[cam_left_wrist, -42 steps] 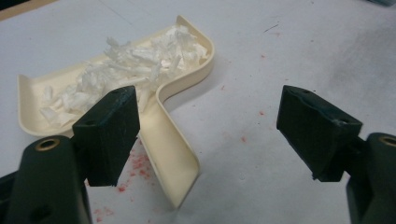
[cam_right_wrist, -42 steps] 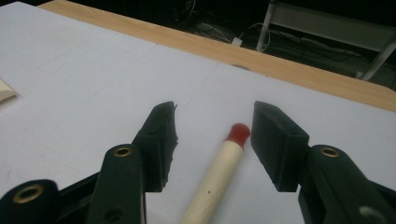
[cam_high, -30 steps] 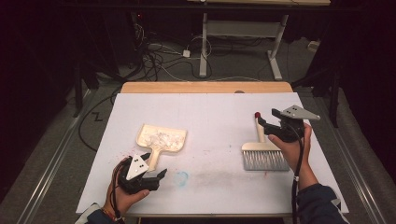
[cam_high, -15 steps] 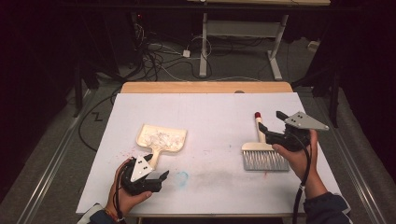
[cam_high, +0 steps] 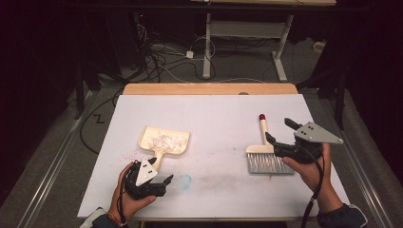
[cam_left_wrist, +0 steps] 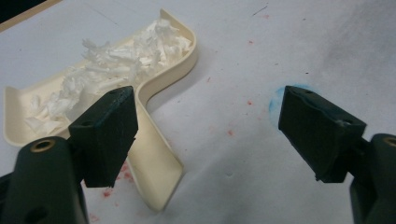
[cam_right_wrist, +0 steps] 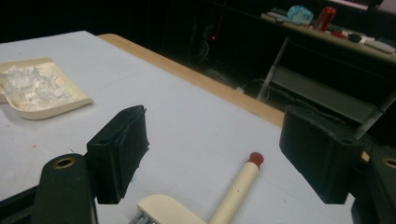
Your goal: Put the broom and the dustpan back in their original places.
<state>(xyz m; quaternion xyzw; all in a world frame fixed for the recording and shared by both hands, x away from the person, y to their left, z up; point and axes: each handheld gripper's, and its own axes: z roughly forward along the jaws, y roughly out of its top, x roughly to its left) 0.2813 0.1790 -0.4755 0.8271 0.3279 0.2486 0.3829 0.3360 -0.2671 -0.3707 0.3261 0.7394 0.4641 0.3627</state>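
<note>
- Seeing the brush (cam_high: 264, 156) flat on the white table (cam_high: 214, 118), right of the dustpan (cam_high: 164, 141): cream wooden handle with a red tip, grey bristles pointing to the near edge.
- My right gripper (cam_high: 278, 132) has just been opening; jaws wide, nothing between them, just right of the brush handle.
- Dustpan is cream plastic, holding white shreds (cam_left_wrist: 107, 60).
- My left gripper (cam_high: 164, 180) sits just below the dustpan handle, jaws wide, empty.
</note>
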